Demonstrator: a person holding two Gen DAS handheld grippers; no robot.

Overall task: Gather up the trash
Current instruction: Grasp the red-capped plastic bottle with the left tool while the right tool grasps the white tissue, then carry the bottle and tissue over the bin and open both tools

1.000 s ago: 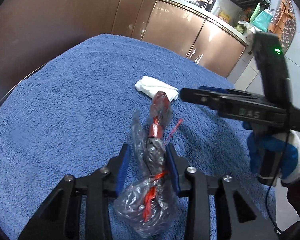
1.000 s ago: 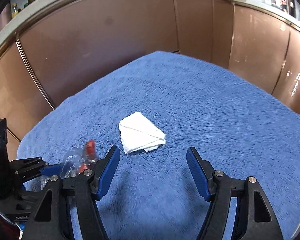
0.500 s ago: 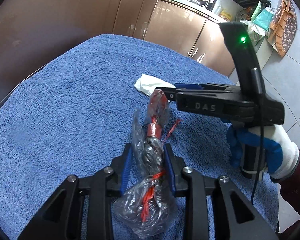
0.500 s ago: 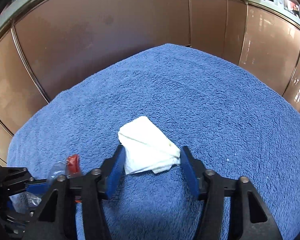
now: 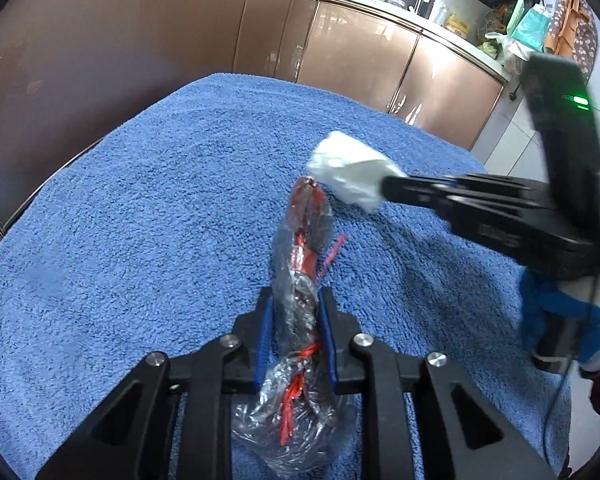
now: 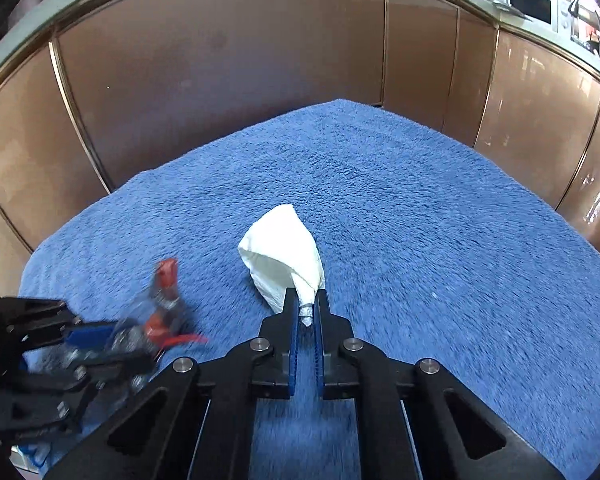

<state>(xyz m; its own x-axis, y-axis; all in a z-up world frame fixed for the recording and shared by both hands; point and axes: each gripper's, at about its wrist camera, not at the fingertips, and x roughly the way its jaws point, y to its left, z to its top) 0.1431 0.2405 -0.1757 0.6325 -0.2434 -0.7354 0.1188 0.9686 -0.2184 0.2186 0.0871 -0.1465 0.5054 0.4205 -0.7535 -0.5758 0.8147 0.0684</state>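
Trash is now gripped twice: white tissue (image 6: 285, 256) newly pinched by right gripper (image 6: 307, 312) mid-frame, plastic wrapper (image 5: 300, 300) squeezed tighter by left gripper (image 5: 296, 344), so both pieces seem collected

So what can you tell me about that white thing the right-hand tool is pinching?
It is a crumpled white paper tissue, soft and folded into a rough cone. The right gripper has just closed its blue-padded jaws on one twisted corner, so the rest sticks out ahead of the jaws. It hangs over the blue towel; whether it still brushes the towel I cannot tell. Nothing else touches it; the plastic wrapper lies apart.
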